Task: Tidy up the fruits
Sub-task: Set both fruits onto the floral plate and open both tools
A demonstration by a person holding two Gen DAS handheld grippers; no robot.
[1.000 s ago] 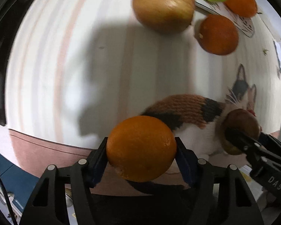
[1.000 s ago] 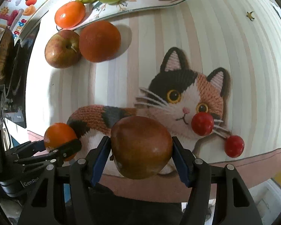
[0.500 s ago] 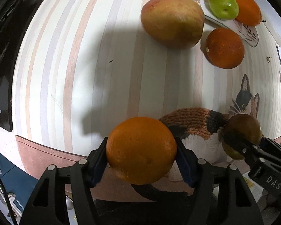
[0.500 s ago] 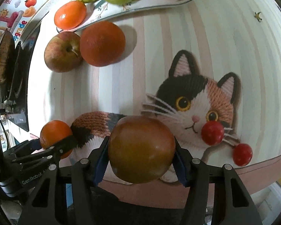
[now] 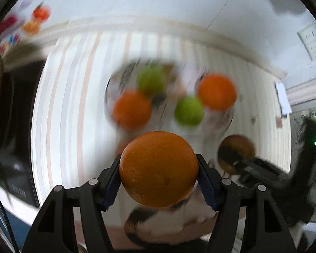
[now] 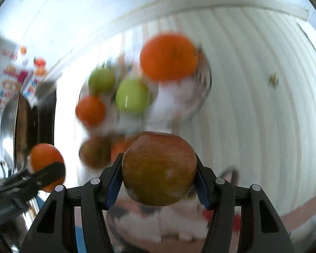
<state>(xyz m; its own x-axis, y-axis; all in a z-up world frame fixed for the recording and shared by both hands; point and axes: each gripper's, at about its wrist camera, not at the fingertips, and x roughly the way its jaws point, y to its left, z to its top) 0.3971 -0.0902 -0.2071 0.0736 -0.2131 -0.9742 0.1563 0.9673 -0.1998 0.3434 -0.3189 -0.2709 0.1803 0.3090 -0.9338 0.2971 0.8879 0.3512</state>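
You have swung both grippers up toward the plate [image 5: 225, 124], and the background now smears. Your left gripper [image 5: 159, 175] clamps one orange [image 5: 159, 169]; your right gripper [image 6: 159, 174] clamps one apple [image 6: 159, 168]. The plate holds two oranges and two green fruits; one more apple [image 6: 94, 152] lies before it.

Both views have swung up from the cat mat to the fruit plate [image 5: 228, 118], now blurred ahead.
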